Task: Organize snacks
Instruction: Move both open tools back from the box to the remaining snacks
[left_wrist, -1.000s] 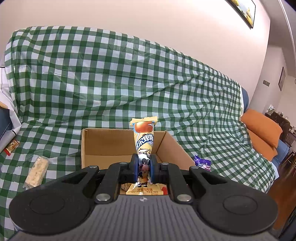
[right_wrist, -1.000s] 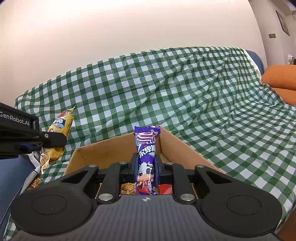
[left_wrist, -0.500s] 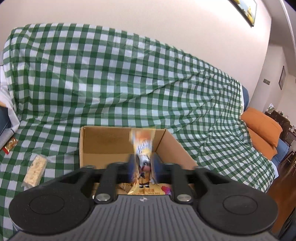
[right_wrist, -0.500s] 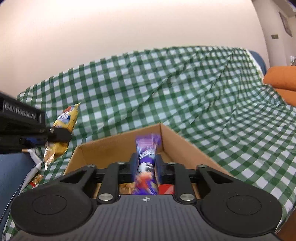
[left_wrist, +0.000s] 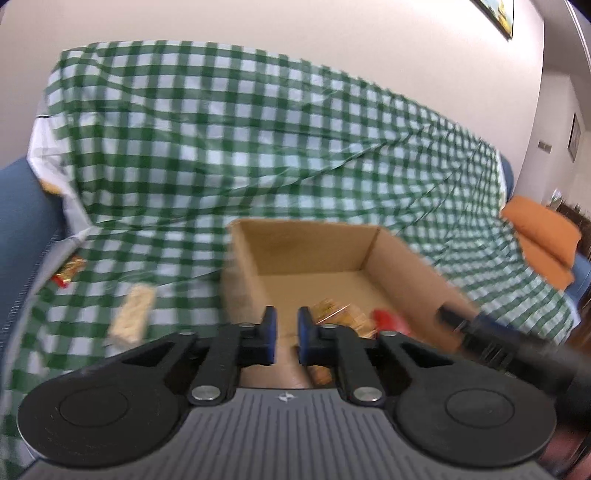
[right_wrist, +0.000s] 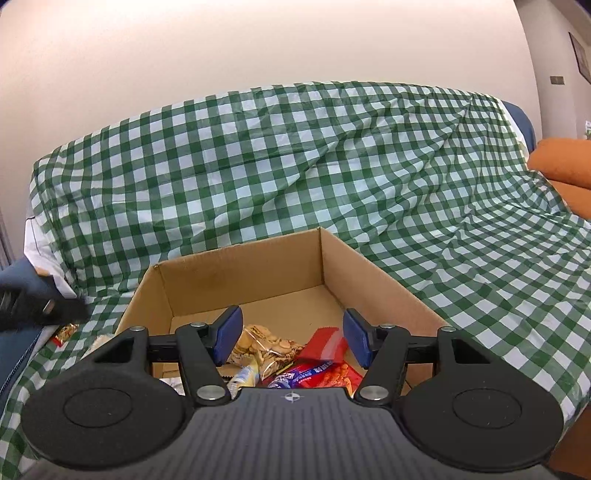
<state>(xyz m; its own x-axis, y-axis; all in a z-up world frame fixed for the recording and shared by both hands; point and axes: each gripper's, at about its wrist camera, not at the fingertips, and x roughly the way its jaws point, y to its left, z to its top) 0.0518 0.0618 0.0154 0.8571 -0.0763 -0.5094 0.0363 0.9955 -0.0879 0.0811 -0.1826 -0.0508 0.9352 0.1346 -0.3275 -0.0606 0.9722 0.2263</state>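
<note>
The open cardboard box (right_wrist: 243, 273) rests on the green checked cloth. My right gripper (right_wrist: 291, 341) hovers over its near end, its jaws opening wide with nothing between them. Below it lie a clear bag of biscuits (right_wrist: 266, 345), a red packet (right_wrist: 325, 341), a purple wrapper (right_wrist: 295, 376) and a yellow wrapper (right_wrist: 245, 374). My left gripper (left_wrist: 287, 334) is at the box's (left_wrist: 314, 247) near left corner, its jaws closing to a narrow slit, empty. A pale cracker bar (left_wrist: 135, 312) and a small red-gold packet (left_wrist: 68, 271) lie on the cloth left of the box.
The checked cloth (right_wrist: 332, 166) drapes over a blue sofa and rises behind the box. An orange cushion (left_wrist: 543, 236) lies at the far right. The other gripper's black finger (left_wrist: 454, 321) shows blurred beside the box's right wall.
Both grippers let go: the yellow and purple wrappers fell from the jaws into the box. The right jaws spread wide. The left gripper swung left and down, then closed empty.
</note>
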